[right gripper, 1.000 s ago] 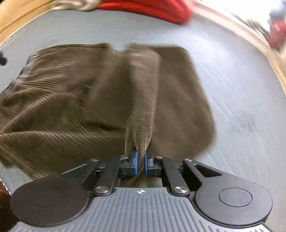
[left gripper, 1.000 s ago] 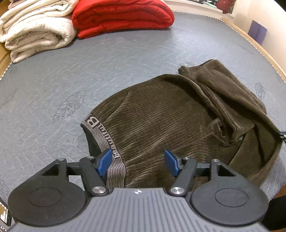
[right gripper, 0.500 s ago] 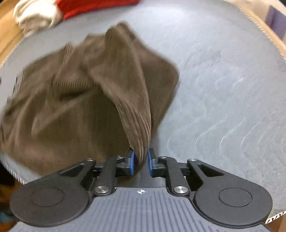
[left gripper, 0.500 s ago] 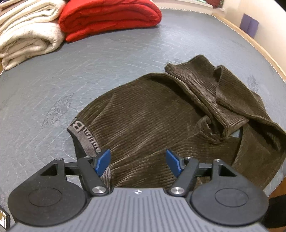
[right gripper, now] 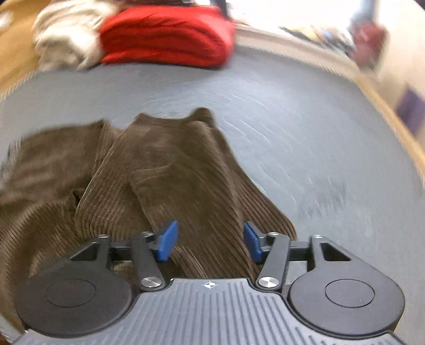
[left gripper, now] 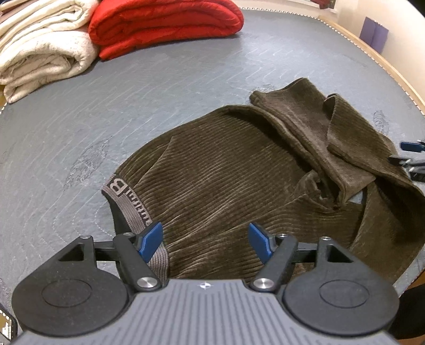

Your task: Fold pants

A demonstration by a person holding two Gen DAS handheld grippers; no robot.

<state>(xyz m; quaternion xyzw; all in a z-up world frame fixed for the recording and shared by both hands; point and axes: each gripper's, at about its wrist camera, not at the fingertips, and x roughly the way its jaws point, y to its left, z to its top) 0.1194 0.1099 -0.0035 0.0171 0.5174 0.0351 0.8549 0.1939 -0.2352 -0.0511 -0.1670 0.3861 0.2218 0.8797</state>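
Observation:
Brown corduroy pants [left gripper: 225, 180] lie bunched on the grey mattress [left gripper: 159, 87], with a grey lettered waistband [left gripper: 127, 201] at their left and the legs folded over in loose layers at the right. My left gripper [left gripper: 204, 242] is open and empty, just above the waist end. My right gripper [right gripper: 209, 240] is open and empty over the leg fabric [right gripper: 172, 169]; its blue tips also show at the right edge of the left wrist view [left gripper: 411, 156]. The right wrist view is blurred.
A folded red blanket [left gripper: 164, 24] and a folded cream blanket [left gripper: 39, 47] lie at the far side of the mattress. A wooden bed edge [left gripper: 385, 61] runs along the right. A purple object [left gripper: 374, 34] stands by the wall.
My right gripper was shut on a fold of the pants leg and has opened and let it go; the leg now lies on the pile. The left gripper stayed open and shifted slightly.

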